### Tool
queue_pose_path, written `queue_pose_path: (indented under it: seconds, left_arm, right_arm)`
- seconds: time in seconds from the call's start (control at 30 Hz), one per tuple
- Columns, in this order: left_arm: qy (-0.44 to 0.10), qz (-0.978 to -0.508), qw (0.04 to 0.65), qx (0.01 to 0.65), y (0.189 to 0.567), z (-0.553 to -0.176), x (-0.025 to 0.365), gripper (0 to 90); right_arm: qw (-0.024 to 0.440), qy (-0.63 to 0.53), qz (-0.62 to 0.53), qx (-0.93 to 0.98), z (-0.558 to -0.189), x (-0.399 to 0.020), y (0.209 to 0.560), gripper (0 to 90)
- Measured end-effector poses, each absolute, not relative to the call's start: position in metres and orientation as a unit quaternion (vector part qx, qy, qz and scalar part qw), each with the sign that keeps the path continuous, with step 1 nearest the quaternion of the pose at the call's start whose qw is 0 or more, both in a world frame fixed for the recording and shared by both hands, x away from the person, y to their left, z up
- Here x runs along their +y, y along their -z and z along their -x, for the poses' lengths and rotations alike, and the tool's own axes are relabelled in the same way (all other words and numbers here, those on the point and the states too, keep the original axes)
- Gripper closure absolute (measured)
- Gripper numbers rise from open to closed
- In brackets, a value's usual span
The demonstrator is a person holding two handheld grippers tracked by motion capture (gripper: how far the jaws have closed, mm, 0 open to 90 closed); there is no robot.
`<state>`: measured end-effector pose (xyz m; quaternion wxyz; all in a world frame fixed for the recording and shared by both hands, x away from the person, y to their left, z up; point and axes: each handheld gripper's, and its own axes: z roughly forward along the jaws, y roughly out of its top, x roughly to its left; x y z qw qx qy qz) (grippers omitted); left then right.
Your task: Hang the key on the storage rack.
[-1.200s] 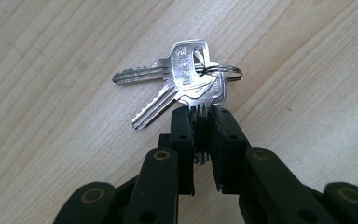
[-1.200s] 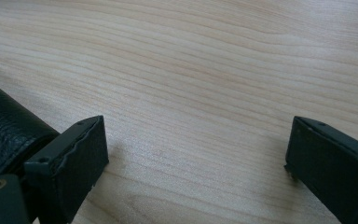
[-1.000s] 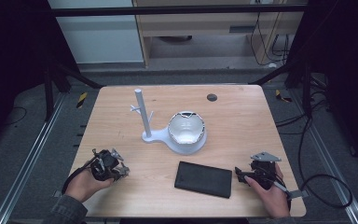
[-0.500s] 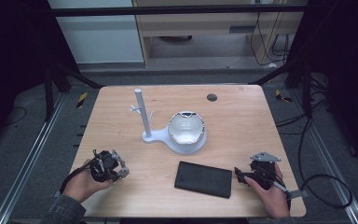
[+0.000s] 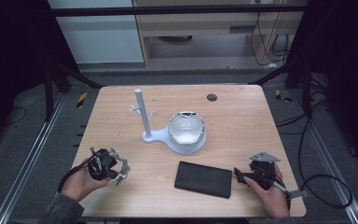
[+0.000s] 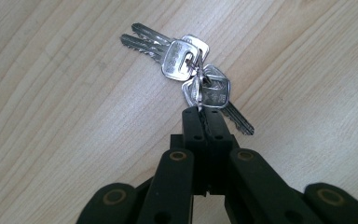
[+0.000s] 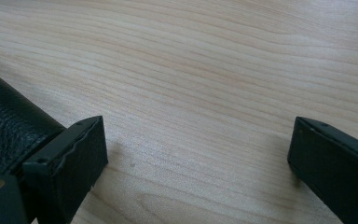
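With the left gripper [image 6: 199, 112] pinched tight on the ring of the bunch of keys [image 6: 191, 70] lying on the wooden table [image 5: 242, 121], and the right gripper [image 7: 196, 149] held wide and empty beside the black leather case [image 7: 4, 121], the keys are best lifted straight and carried slowly toward the white peg stand [image 5: 142, 116].

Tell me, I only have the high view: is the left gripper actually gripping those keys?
Observer: Yes. In the left gripper view the left gripper is shut on the ring of the keys.
Operator: And the right one?
Observer: The right gripper is wide open, bare table between its jaws.
Operator: Is it touching the black case?
Observer: The case lies right beside one jaw, outside the gap; contact is unclear.
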<state>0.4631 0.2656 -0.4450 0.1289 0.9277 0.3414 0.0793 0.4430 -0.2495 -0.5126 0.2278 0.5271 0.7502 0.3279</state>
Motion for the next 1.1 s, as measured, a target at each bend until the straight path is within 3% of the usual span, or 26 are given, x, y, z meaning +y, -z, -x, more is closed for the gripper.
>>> queue_pose_path:
  seconds: [0.43,0.73,1.1]
  left_arm:
    - [-0.11,-0.922,0.168,0.332,0.384,-0.466,0.265,89.8]
    - [-0.144,-0.915,0.188,0.327,0.323,-0.486,0.254,89.8]
    - [-0.158,-0.909,0.199,0.33,0.282,-0.505,0.246,89.8]
  right_arm:
    - [0.228,-0.327,-0.526,0.752,-0.443,-0.249,0.513,4.6]
    - [0.228,-0.327,-0.526,0.752,-0.443,-0.249,0.513,4.6]
    - [0.229,-0.326,-0.525,0.752,-0.443,-0.249,0.513,4.0]
